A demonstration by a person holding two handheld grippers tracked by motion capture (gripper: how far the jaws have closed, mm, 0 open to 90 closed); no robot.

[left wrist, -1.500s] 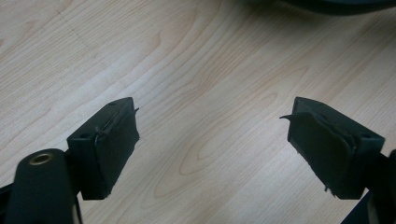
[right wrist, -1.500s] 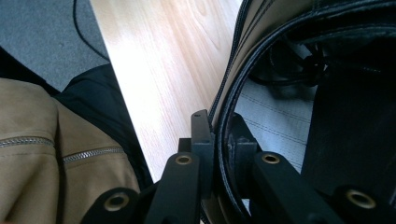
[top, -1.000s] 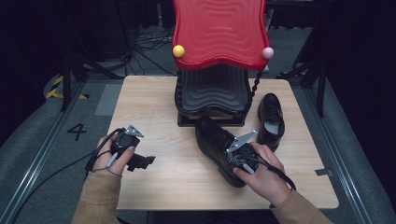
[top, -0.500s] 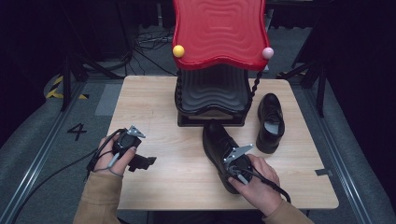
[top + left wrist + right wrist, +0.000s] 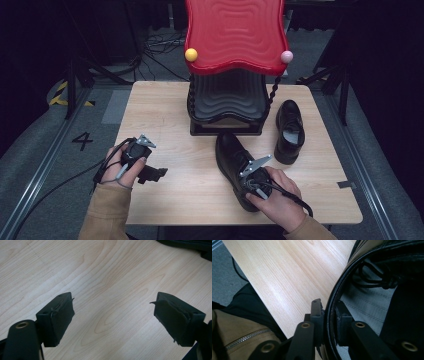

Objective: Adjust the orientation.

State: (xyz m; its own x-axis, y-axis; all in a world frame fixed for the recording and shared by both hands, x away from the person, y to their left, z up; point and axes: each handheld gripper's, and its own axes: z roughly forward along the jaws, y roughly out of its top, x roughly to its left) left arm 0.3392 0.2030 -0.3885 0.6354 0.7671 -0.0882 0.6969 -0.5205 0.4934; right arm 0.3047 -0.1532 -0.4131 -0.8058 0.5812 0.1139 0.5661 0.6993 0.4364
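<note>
Nearest the table edge, the heel collar of the black leather shoe (image 5: 232, 157) is straddled by the right gripper (image 5: 329, 315), one jaw outside the rim and one inside on the grey lining. Its jaws have just been opening with the rim between them; whether the pads are pressing on the leather cannot be told. The shoe is seen lying on its sole on the wooden table (image 5: 180, 150), toe pointed toward the rack.

The step in hand is judged to be the release. The jaws should be spread until both pads are clear of the collar, and the gripper should then be lifted straight up and back, so that the inner jaw is not caught on the rim or on the loose laces and the shoe is not dragged.

At the left, the left gripper (image 5: 113, 317) is held wide apart over bare wood, with nothing between its jaws.

Farther off, the second black shoe (image 5: 289, 130) stands to the right, just beside the red-topped shoe rack (image 5: 227, 100). Any squaring of the pair is best done by nudging the heel.
</note>
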